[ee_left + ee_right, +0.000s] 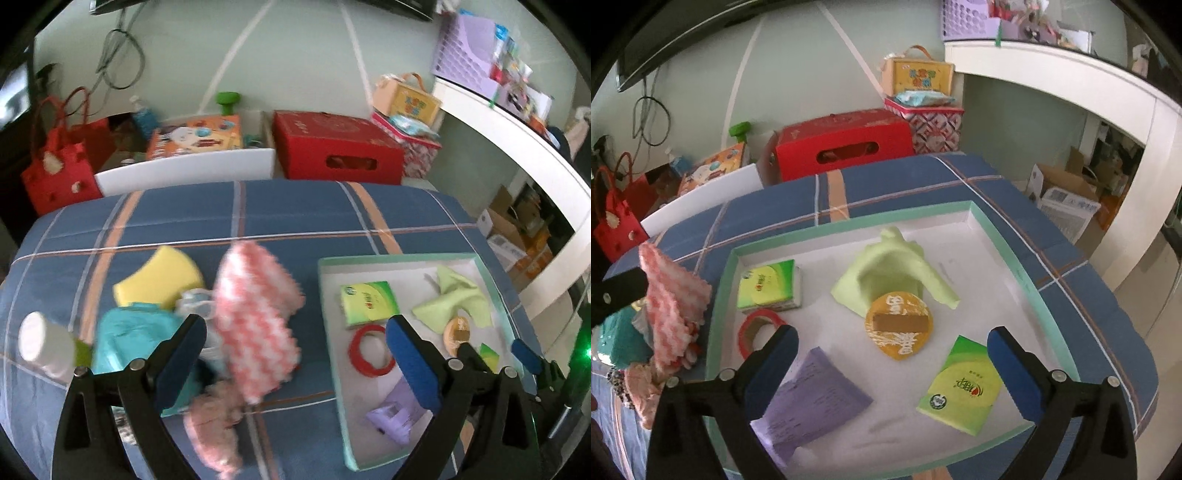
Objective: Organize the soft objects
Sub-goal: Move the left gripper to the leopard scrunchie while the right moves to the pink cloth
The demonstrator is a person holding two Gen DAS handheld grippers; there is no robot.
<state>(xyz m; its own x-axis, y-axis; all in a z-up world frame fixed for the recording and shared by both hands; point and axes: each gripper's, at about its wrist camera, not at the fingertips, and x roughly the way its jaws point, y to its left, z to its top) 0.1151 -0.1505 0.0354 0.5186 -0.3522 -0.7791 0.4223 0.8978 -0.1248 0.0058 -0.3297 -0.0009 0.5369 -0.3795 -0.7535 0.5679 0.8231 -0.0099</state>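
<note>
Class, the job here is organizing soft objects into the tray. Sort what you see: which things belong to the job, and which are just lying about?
Job: tray, green cloth, tissue packs, pink checked cloth, yellow sponge.

Lying about: red box, red bag, white bottle.

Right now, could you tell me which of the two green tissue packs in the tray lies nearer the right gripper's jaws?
The flat green tissue pack at the tray's near right; the other green pack sits far left.
</note>
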